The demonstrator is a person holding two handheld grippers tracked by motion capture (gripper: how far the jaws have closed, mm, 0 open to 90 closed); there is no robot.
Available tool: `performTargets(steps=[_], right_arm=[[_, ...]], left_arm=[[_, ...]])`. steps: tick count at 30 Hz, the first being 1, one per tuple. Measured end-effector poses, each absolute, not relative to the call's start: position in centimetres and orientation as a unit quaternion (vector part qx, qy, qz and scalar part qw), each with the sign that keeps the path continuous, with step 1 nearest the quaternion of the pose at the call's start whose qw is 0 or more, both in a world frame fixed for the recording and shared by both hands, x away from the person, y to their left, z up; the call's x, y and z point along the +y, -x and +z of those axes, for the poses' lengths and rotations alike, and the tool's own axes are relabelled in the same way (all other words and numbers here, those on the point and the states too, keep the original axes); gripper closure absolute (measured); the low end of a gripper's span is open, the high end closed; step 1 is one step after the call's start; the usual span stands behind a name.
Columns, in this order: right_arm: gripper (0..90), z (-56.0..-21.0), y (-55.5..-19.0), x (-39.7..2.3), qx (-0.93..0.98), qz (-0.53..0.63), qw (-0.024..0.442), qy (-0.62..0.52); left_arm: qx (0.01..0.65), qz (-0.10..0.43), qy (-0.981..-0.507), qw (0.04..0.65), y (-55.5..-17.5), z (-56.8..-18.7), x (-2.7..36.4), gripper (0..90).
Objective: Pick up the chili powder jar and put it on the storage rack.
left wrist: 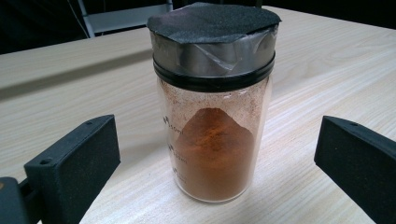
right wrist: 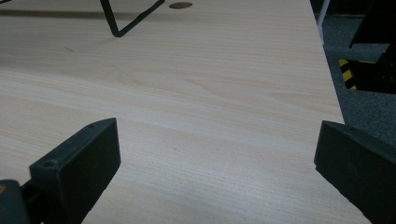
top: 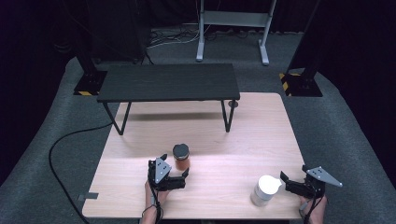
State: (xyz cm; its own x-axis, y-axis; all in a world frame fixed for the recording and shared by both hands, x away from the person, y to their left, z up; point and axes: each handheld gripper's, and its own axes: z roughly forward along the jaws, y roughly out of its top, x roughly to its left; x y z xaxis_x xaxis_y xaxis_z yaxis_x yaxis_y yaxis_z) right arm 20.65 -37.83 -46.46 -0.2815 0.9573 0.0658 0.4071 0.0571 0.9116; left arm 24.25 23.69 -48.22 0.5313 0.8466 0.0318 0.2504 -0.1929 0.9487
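The left gripper (left wrist: 217, 154) is held with its jaws spread wide on either side of the spice jar (left wrist: 213, 102), which stands upright on the table (left wrist: 327, 70), untouched. The jar could be tipped if one jaw met it first. Orange-brown powder fills its lower half. The right gripper (top: 299, 183) is likewise spread and empty, just beside a white capped jar (top: 264, 190) whose contents cannot be told.
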Motion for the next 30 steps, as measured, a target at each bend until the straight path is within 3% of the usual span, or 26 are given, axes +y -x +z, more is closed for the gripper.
performTargets(steps=[10, 30], right_arm=[[0.0, -46.5, -20.7, -38.0, 0.661, 0.455, 0.302, -0.515], [0.0, -46.6, -20.9, -38.6, 0.663, 0.465, 0.291, -0.51]], left_arm=[[0.377, 0.28, -0.736, 0.488, -25.3, -47.4, 23.3, 0.0], [0.382, 0.264, -0.737, 0.491, -27.7, -47.1, 21.8, 0.0]])
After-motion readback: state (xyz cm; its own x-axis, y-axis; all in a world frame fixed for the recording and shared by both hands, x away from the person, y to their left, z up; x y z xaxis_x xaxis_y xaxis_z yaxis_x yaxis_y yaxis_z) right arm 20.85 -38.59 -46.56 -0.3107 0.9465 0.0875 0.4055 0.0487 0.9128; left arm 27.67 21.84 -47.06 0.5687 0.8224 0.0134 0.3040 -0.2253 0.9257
